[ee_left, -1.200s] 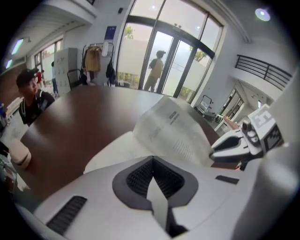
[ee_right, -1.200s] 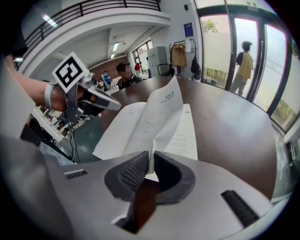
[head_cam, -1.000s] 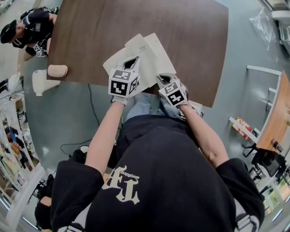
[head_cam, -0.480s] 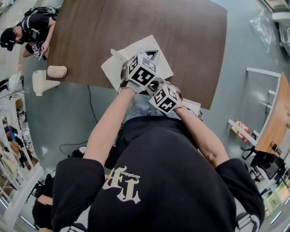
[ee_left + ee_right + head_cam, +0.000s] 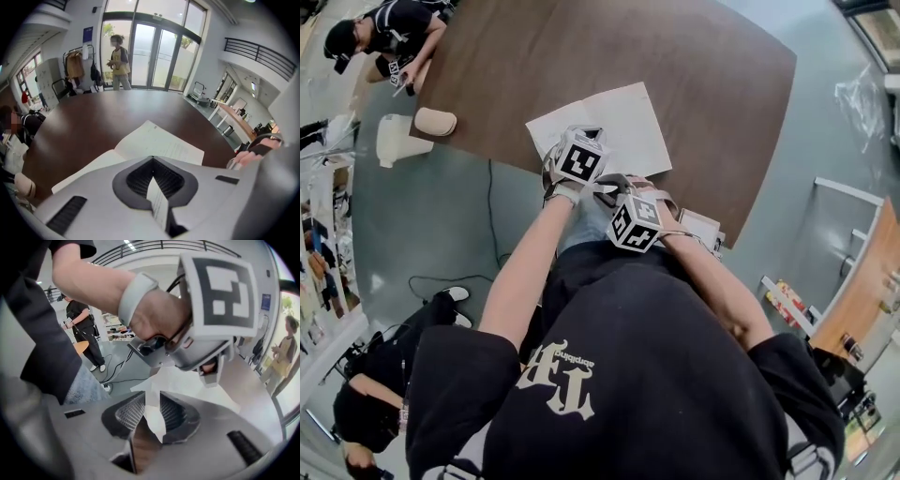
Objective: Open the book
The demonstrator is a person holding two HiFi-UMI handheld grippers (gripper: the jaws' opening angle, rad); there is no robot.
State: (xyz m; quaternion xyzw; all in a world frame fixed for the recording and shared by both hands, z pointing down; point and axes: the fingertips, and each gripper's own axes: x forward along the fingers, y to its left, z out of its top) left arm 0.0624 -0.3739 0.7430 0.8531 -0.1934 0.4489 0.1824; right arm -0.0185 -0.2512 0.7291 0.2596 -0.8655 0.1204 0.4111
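Dark brown desk (image 5: 712, 84) fills the far half of my view, with glass doors (image 5: 150, 56) beyond it in the left gripper view. My left hand-held gripper (image 5: 151, 164) is pinched closed, tips together. A pale sliver shows in the slot behind the tips, and I cannot tell whether that is a leaf nipped there or just paper seen underneath. My right hand-held gripper (image 5: 151, 401) stands narrowly parted, its jaws having just been opening. White paper and brown desk show through the gap, and the pads do not seem to press on anything.

Outward from the left jaws lies the book (image 5: 623, 117), already spread flat on the near part of the desk, its white inside facing up. It sits directly ahead of and below the left hand-held gripper, which hangs over the book's near edge, pointing down and away from me. The spread's long axis runs left to right with a slight tilt. The fold runs near to far, a little left of those jaws. The right hand-held gripper is set back off the desk's near edge above my lap (image 5: 591, 211), just behind the left one, so the left is plainly the nearer to the book.

By my reckoning the opening is done or all but done. What remains would be letting go cleanly, without dragging a leaf back over.
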